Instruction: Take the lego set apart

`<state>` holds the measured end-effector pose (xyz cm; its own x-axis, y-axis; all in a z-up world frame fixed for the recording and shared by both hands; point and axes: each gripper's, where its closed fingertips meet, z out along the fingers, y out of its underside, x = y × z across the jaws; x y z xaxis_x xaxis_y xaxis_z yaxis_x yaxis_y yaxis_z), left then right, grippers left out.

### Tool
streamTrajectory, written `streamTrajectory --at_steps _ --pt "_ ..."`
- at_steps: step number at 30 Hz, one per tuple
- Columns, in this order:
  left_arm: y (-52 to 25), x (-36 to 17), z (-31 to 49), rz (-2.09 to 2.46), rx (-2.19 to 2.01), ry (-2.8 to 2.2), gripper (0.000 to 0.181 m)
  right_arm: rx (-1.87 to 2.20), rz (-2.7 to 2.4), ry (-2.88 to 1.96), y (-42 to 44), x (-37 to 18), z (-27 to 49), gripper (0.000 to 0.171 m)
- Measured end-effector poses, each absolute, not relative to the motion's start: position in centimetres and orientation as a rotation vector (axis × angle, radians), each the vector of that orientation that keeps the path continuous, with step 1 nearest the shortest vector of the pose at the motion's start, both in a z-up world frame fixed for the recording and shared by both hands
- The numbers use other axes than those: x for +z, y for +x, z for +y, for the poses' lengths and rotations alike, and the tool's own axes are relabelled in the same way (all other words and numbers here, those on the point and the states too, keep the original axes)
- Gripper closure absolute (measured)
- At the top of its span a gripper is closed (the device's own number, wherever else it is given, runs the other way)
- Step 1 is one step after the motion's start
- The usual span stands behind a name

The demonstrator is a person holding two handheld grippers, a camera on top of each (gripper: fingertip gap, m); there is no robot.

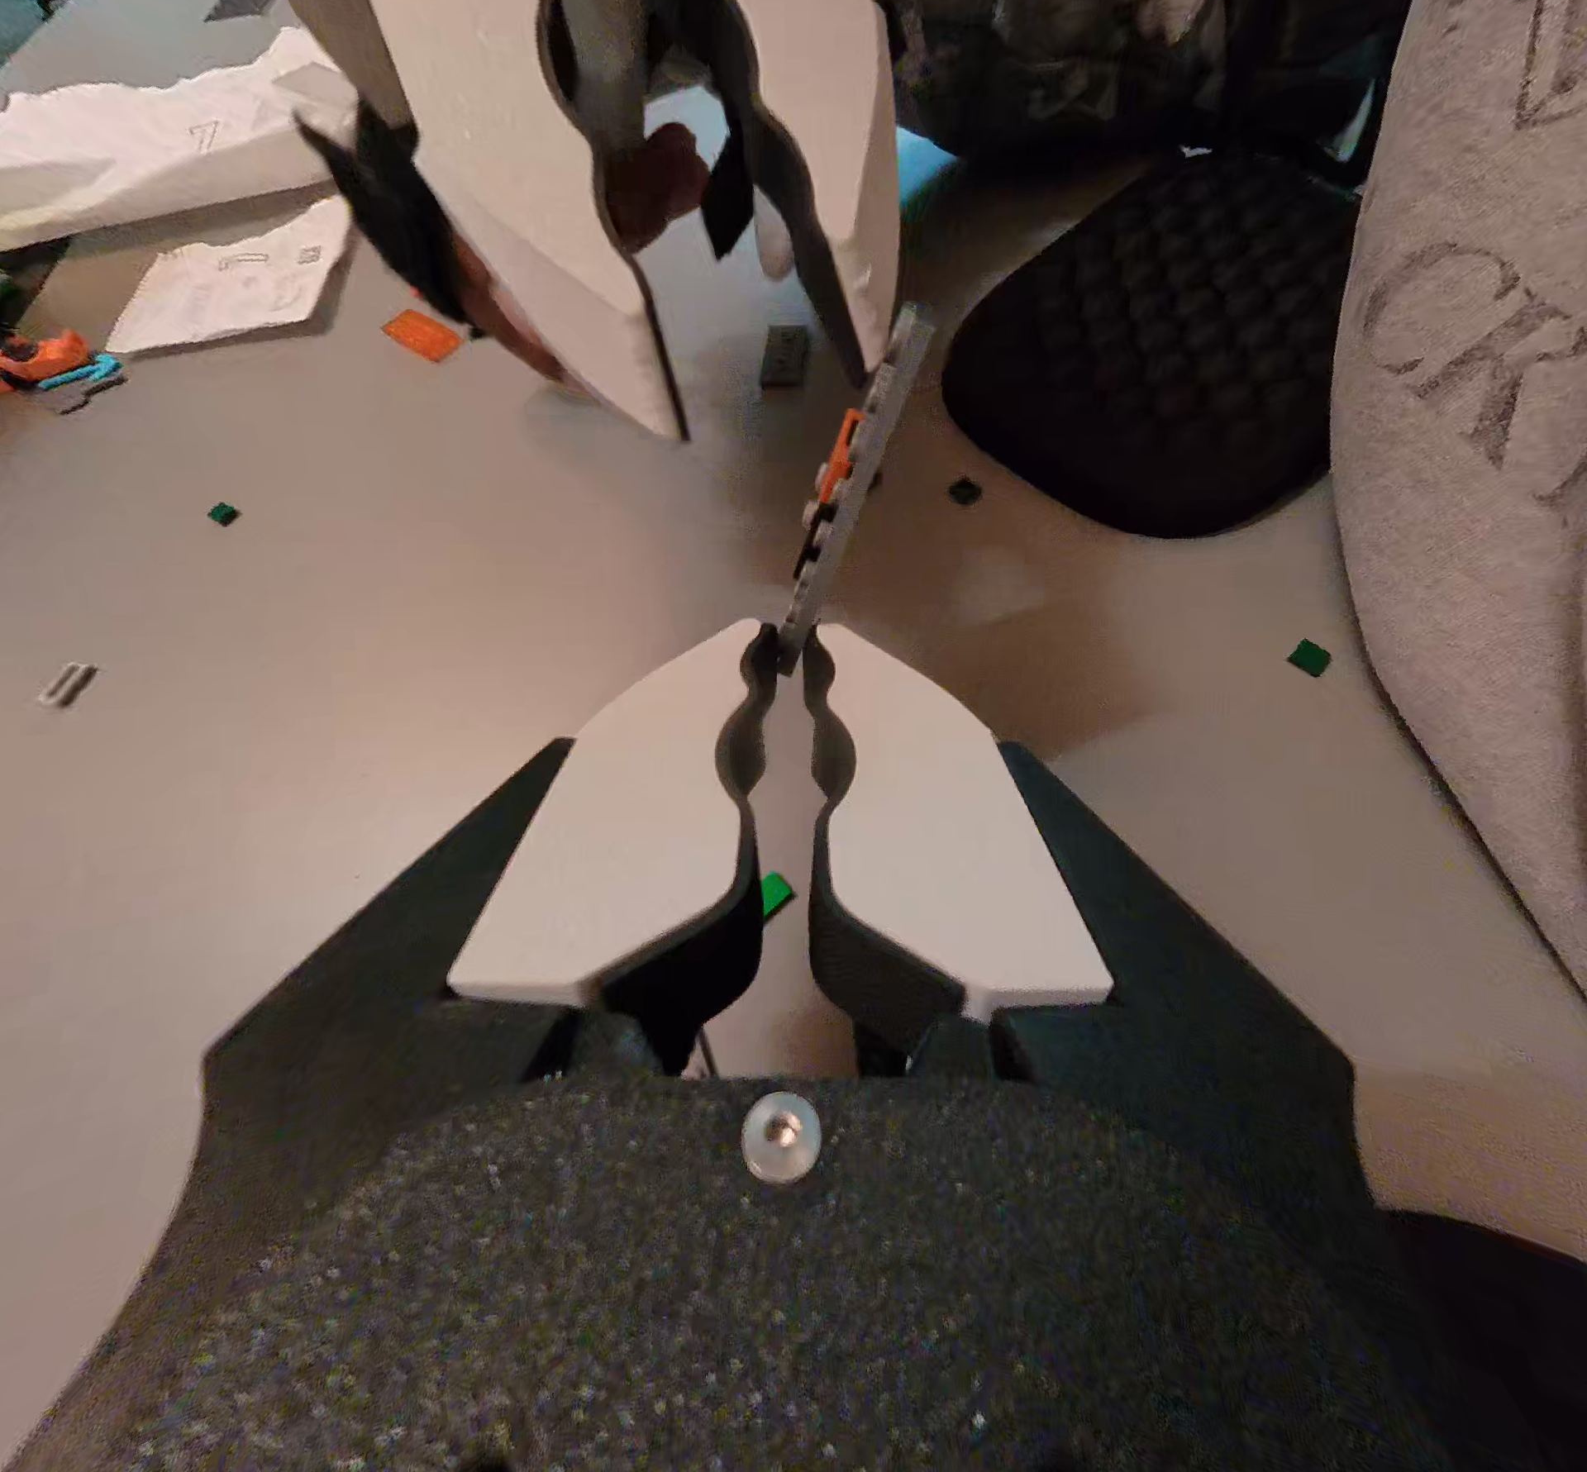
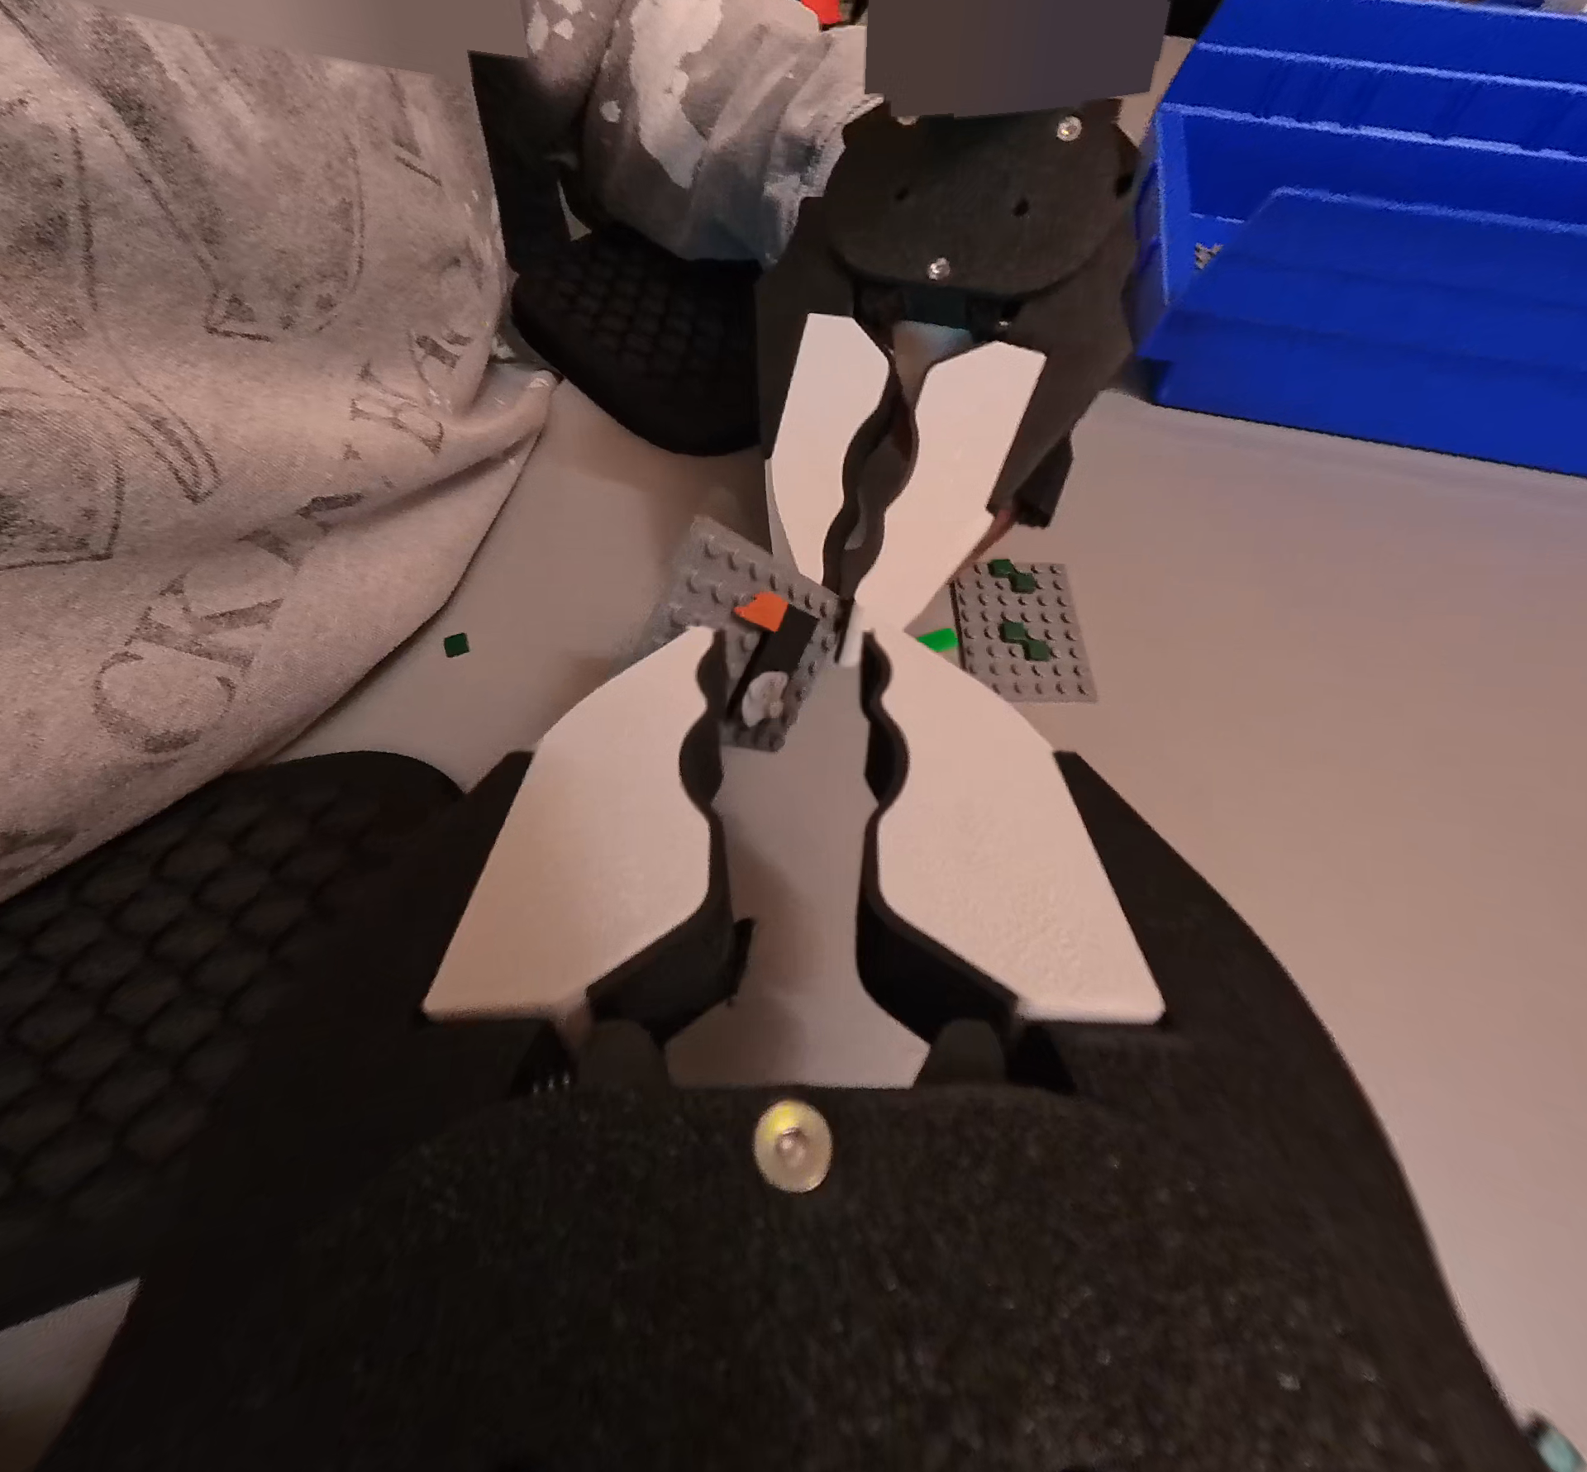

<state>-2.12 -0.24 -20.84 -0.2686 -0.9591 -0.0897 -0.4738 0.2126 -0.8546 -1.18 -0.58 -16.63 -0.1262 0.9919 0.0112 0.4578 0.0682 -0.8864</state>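
Left gripper (image 1: 790,641): clamped on the lower edge of a grey plate (image 1: 846,503), held tilted above the table (image 1: 429,744). Plate carried orange (image 1: 840,459) and black bricks (one pale piece too). Right gripper (image 2: 786,641): fingers parted, tips at the plate. Second grey plate (image 2: 1030,649) lay flat beside blue bins (image 2: 1374,271).

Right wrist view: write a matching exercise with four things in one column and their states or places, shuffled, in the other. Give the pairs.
1. grey plate with the orange piece
2. grey plate with green pieces
3. right gripper
4. blue bins

A. open
B. lying flat, studs up
C. stacked at the far right
D. clamped in the left gripper

Pairs: 1-D, 2-B, 3-A, 4-C.
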Motion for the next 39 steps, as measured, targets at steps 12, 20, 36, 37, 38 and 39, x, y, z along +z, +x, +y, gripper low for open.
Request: streamTrajectory --at_steps 12,20,36,37,38,39 --pt "-2.9 -18.8 3.7 1.602 -0.962 -1.372 0.175 0.487 -1.586 -1.363 -1.9 -15.2 3.4 0.165" --pt "-3.5 -16.0 6.5 1.176 -1.279 -1.662 0.160 -0.078 -1.510 -1.331 -0.5 -14.1 7.5 0.167" --pt "-2.6 -15.5 7.2 0.463 -1.908 -1.952 0.163 -0.584 -1.504 -1.106 -2.2 -16.0 9.8 0.167" --pt "-2.7 -15.8 7.2 0.459 -1.907 -1.967 0.164 -0.573 -1.508 -1.111 -2.2 -16.3 9.9 0.166" --pt "-2.7 -15.9 7.3 0.443 -1.922 -1.979 0.164 -0.560 -1.509 -1.117 -2.3 -16.5 9.9 0.166" --pt "-2.8 -16.2 7.3 0.433 -1.932 -1.993 0.165 -0.551 -1.514 -1.122 -2.4 -16.8 9.9 0.166"
